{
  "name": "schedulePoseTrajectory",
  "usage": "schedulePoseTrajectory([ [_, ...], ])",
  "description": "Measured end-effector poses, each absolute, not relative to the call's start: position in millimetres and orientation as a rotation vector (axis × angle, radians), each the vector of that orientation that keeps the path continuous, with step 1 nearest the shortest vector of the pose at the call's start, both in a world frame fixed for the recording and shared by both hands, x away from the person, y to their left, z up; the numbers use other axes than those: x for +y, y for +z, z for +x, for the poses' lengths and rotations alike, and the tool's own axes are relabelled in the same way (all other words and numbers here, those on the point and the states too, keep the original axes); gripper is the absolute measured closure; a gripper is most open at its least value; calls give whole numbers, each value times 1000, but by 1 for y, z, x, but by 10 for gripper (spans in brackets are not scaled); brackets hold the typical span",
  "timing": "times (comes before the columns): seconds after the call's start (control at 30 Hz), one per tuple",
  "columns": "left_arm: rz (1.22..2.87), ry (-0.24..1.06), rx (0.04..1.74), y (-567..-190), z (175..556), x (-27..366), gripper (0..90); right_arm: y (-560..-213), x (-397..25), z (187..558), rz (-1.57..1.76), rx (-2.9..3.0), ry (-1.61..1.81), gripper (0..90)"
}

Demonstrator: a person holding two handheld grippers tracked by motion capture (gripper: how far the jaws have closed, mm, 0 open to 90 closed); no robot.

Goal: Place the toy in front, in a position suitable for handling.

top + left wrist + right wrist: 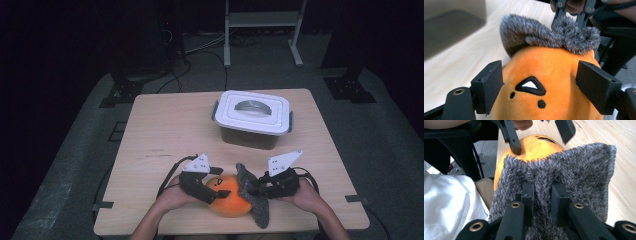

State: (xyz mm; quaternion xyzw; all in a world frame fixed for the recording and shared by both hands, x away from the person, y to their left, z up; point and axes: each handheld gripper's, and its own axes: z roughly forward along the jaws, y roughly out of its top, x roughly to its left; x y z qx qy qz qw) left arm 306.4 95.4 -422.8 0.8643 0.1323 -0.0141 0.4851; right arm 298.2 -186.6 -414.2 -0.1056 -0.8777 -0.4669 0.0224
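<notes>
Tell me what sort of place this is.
Probably a lab or recording studio, not a home: a lone wooden table on grey carpet, dark surroundings with floor cables and a metal stand behind, and a lidded storage box as a prop.

The right gripper (542,195) is pinching a fold of the grey cloth (579,170) between its two black jaws. The cloth is draping over the near side of the orange toy (534,147), which is lying on the table (619,150). Beyond, the left gripper (539,132) is straddling the toy, one jaw pressing its top. White fabric (449,202) is showing at the lower left.
</notes>
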Motion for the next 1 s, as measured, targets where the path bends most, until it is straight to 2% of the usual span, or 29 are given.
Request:
schedulePoseTrajectory([
  [0.07, 2110, -53, 304, -428, 305, 93, 215, -415, -185, 298, -311, -2723, -1430, 743],
  [0.1, 2113, -43, 295, -428, 303, 93, 256, -415, -185, 298, -305, -2732, -1420, 743],
  [0.2, 2137, 44, 255, -422, 299, 95, 462, -413, -186, 297, -314, -2739, -1431, 748],
  [0.3, 2135, 84, 249, -416, 297, 97, 530, -410, -190, 298, -329, -2725, -1468, 753],
  [0.5, 2128, 200, 267, -406, 296, 104, 539, -403, -207, 300, -386, -2717, -1532, 754],
  [0.7, 2136, 222, 270, -407, 295, 105, 535, -392, -240, 298, -474, -2725, -1580, 754],
  [1.0, 2143, 203, 248, -409, 291, 102, 471, -368, -316, 279, -717, -2882, -1485, 753],
])
